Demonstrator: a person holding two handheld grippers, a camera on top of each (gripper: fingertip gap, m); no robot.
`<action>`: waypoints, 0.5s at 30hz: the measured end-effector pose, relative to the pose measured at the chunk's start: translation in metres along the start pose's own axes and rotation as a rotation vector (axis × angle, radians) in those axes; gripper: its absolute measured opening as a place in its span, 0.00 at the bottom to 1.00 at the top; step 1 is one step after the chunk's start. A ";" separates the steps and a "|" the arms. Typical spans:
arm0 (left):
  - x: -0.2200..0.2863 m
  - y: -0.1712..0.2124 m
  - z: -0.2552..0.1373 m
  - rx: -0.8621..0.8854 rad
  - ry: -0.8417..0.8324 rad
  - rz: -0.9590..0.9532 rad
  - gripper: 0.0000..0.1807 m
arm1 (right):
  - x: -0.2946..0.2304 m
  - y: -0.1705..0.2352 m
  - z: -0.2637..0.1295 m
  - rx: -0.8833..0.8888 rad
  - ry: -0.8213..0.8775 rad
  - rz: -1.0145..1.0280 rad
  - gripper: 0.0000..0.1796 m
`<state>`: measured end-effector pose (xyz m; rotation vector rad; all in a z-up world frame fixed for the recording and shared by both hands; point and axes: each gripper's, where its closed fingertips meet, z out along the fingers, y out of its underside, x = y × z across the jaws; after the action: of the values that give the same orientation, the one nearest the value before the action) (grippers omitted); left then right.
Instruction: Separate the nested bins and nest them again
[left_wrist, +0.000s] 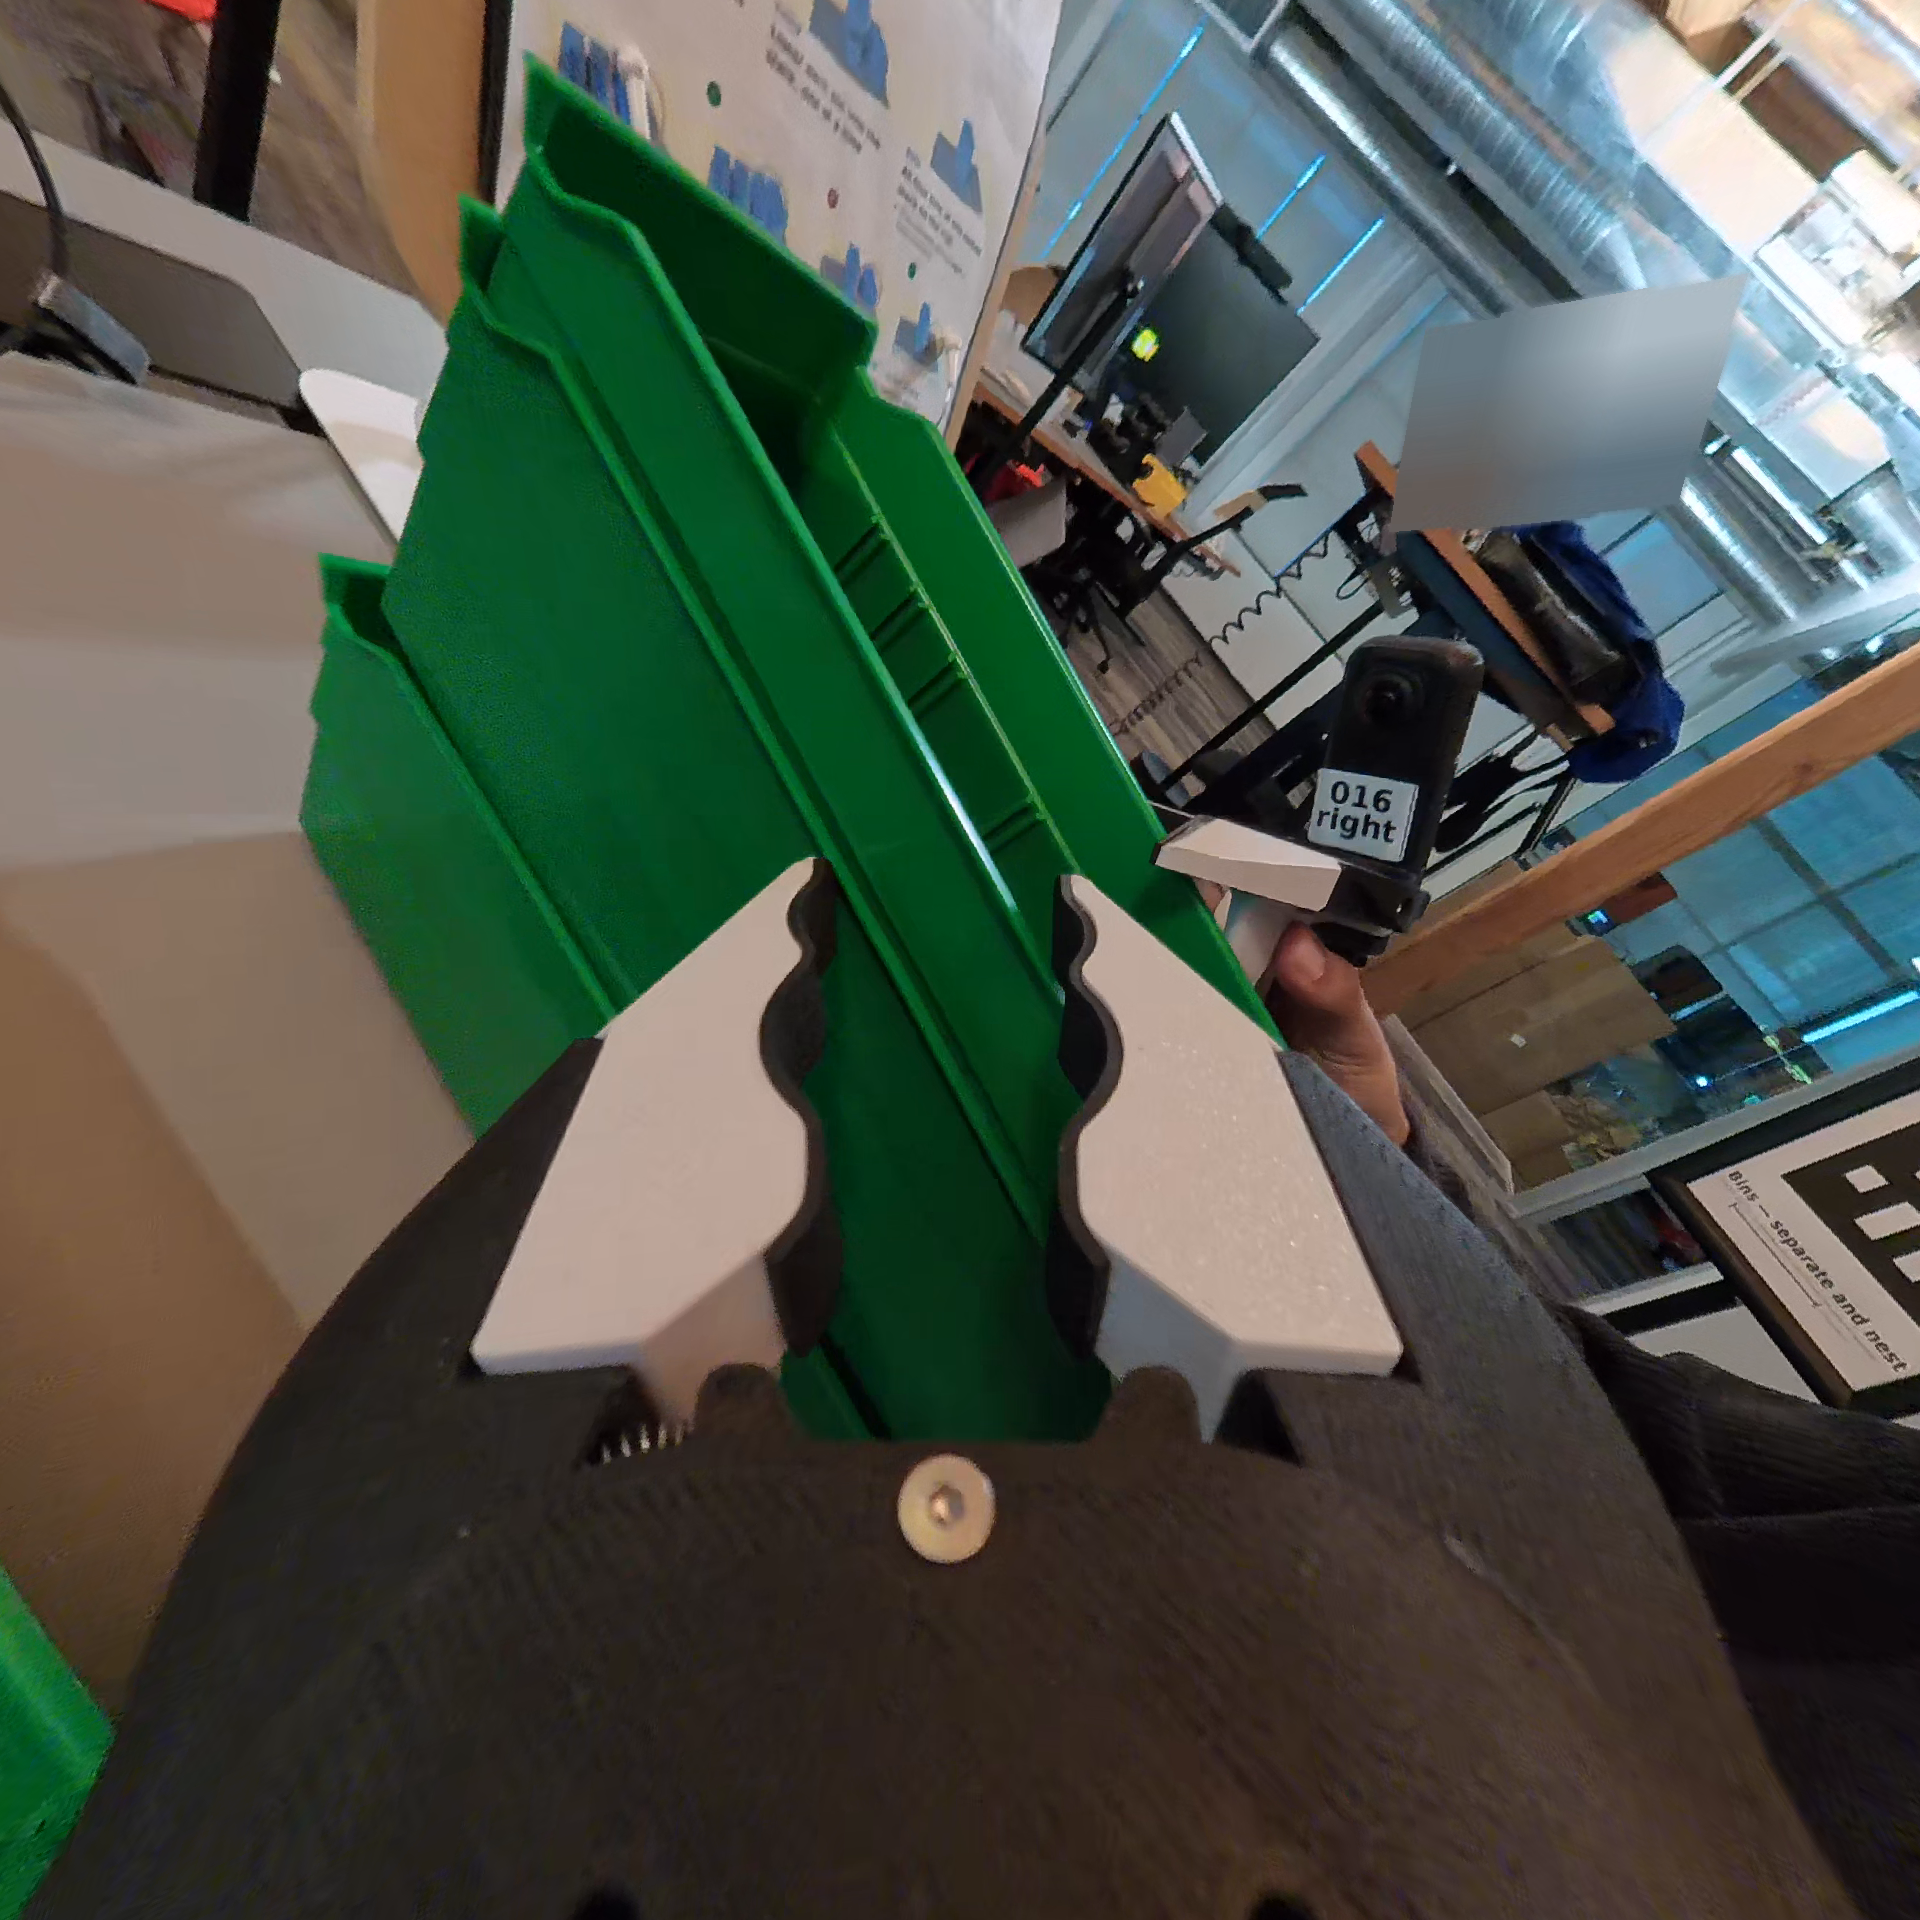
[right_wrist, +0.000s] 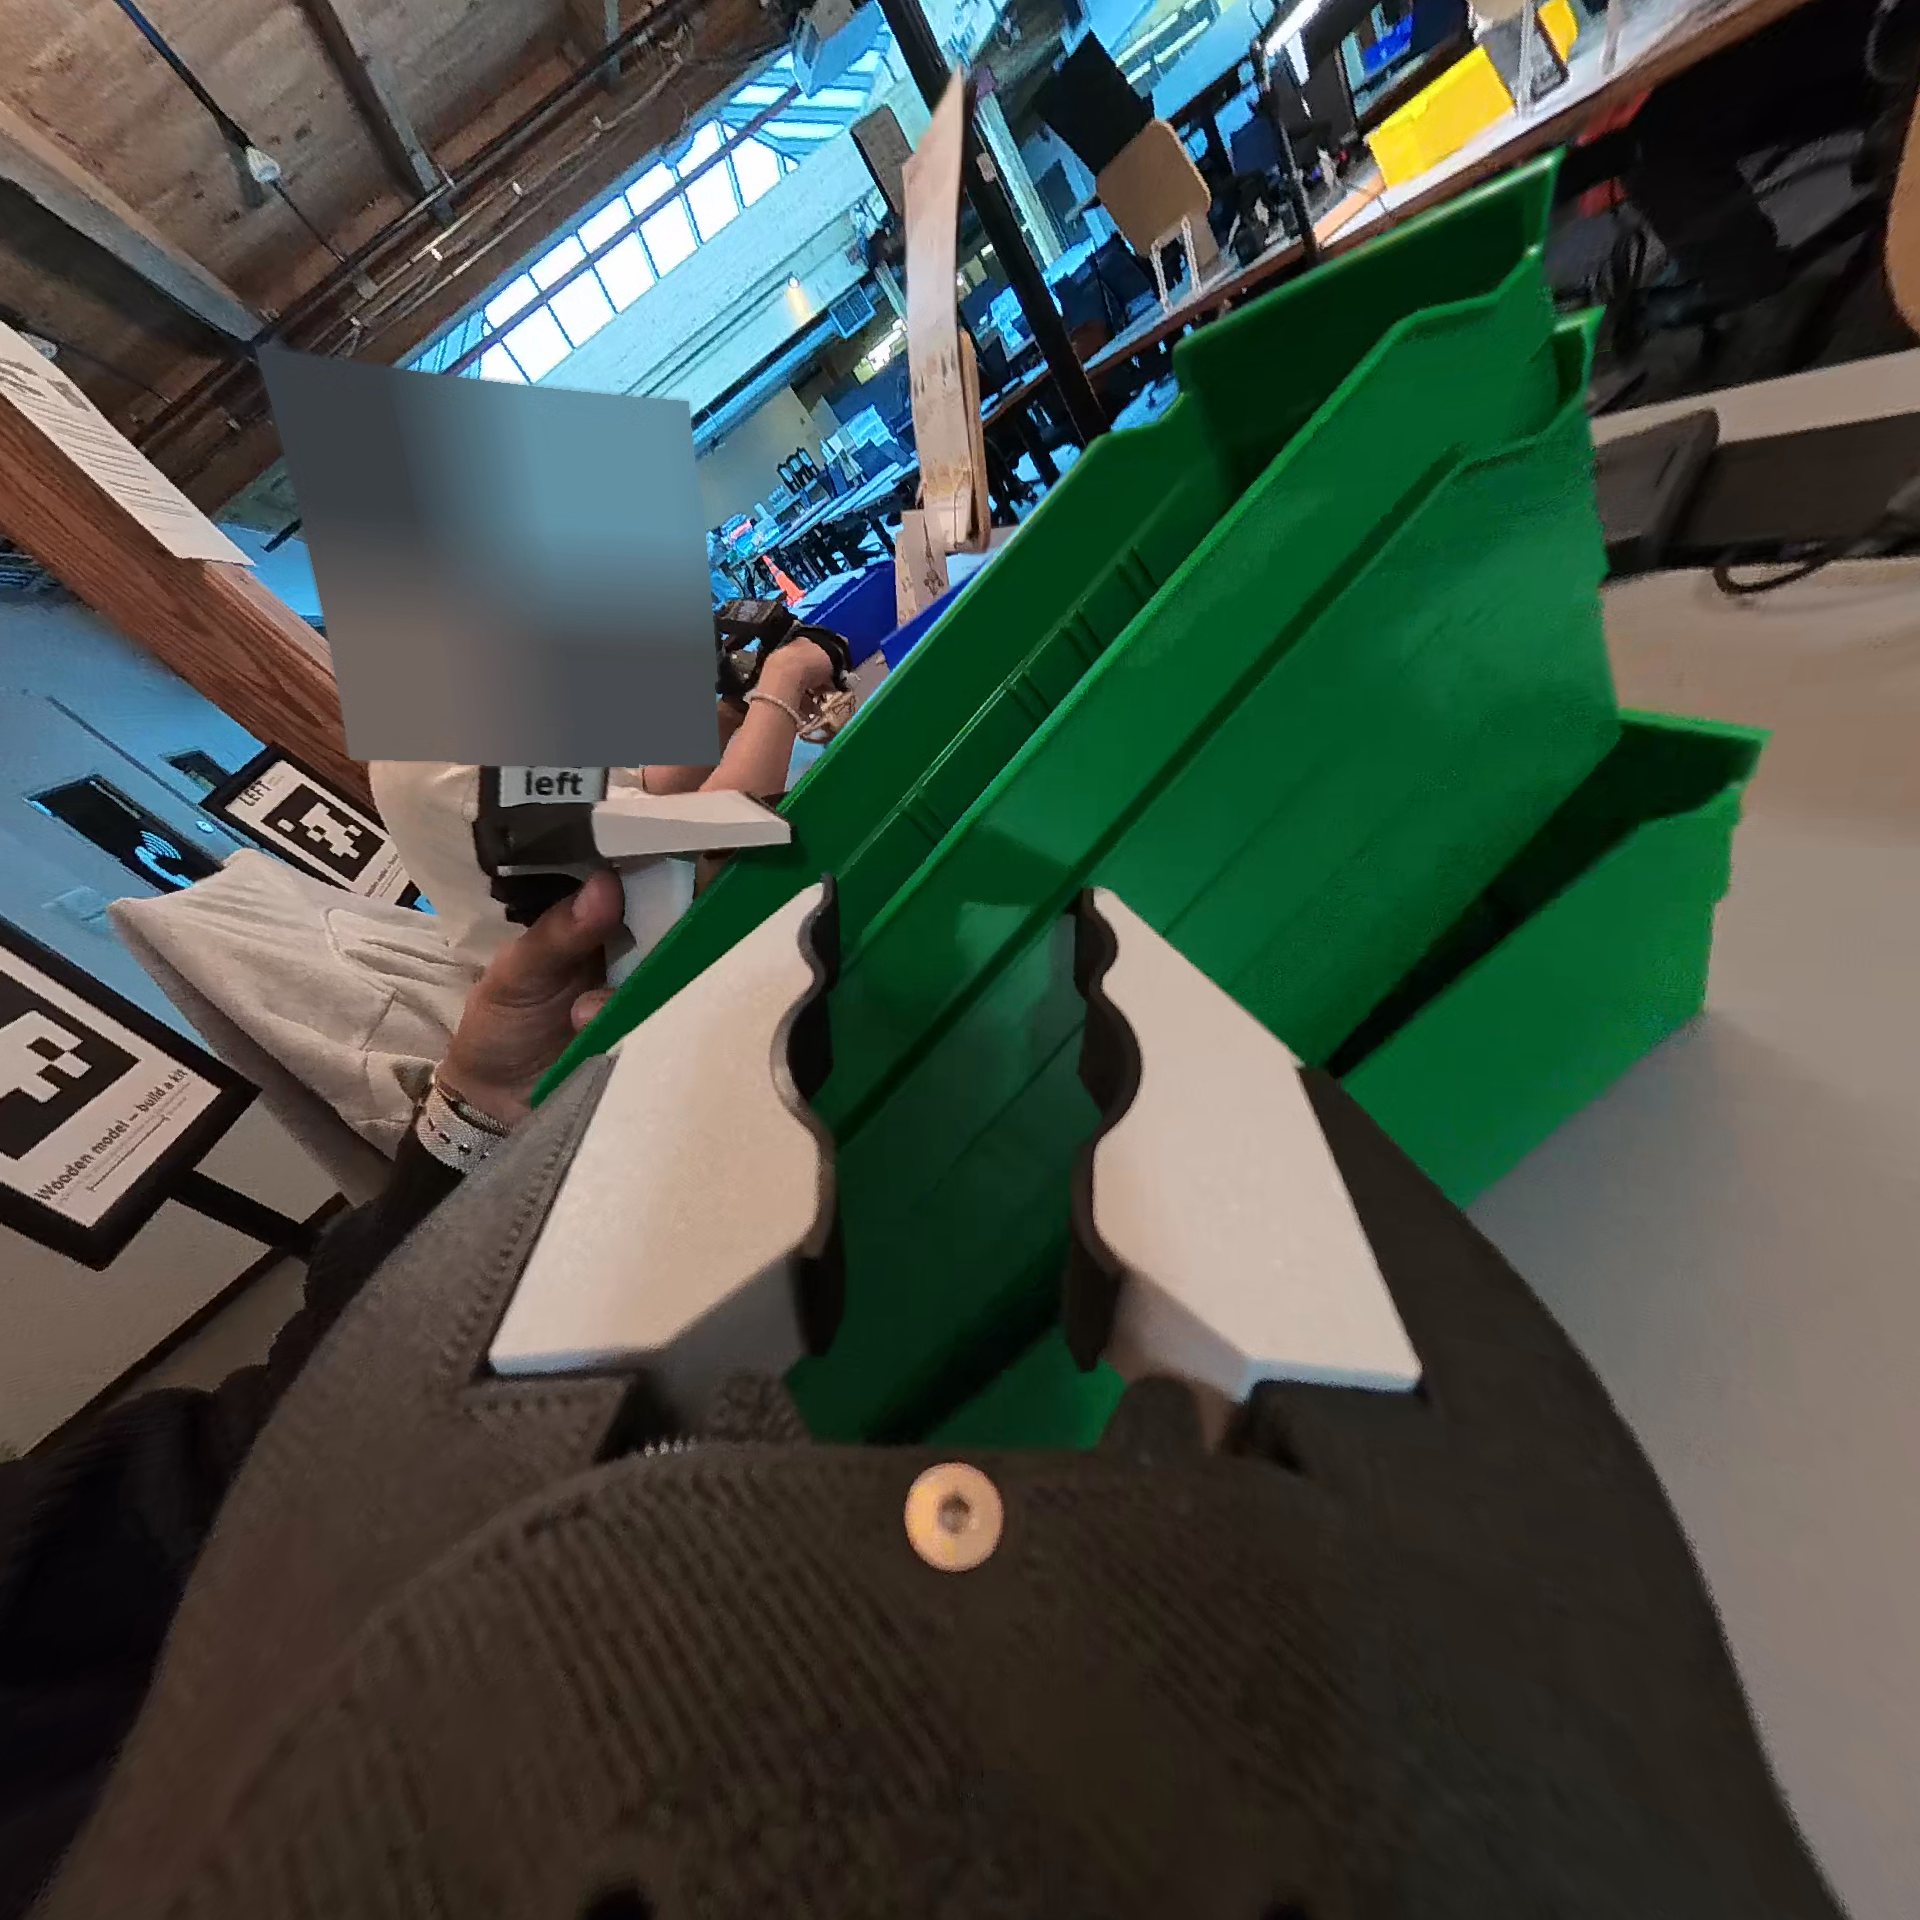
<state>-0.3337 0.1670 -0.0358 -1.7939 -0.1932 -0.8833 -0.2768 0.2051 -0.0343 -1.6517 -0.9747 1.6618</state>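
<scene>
Two nested green bins (left_wrist: 623, 623) are tilted and raised partly out of a third green bin (left_wrist: 395, 810) that stands on the pale table (left_wrist: 156, 727). My left gripper (left_wrist: 940, 883) has one finger on each side of one long side rim of the raised bins and is closed on it. My right gripper (right_wrist: 956, 904) grips the opposite long rim of the raised bins (right_wrist: 1351, 675) the same way. The lower bin (right_wrist: 1579, 997) shows at the right. Each gripper also shows in the other's view, the right gripper (left_wrist: 1247, 868) and the left gripper (right_wrist: 717, 826), at the bins' far side.
A black device with a cable lies on the table beyond the bins (left_wrist: 156, 312) (right_wrist: 1714, 488). A poster board (left_wrist: 831, 156) stands behind them. Another green piece (left_wrist: 42, 1745) is at the near left. A framed marker card (left_wrist: 1829, 1268) is at the right. Another person is in the background.
</scene>
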 end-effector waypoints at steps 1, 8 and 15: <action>0.001 -0.002 -0.001 0.007 0.005 -0.002 0.22 | -0.002 -0.002 -0.001 0.007 -0.003 -0.003 0.24; -0.012 0.005 0.002 -0.010 -0.013 -0.049 0.21 | 0.010 0.008 0.003 -0.022 0.014 0.054 0.23; -0.021 0.007 0.006 0.012 0.000 -0.074 0.21 | 0.018 0.011 0.005 -0.020 0.021 0.039 0.23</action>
<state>-0.3424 0.1757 -0.0555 -1.7851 -0.2658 -0.9324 -0.2819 0.2136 -0.0534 -1.7084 -0.9579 1.6618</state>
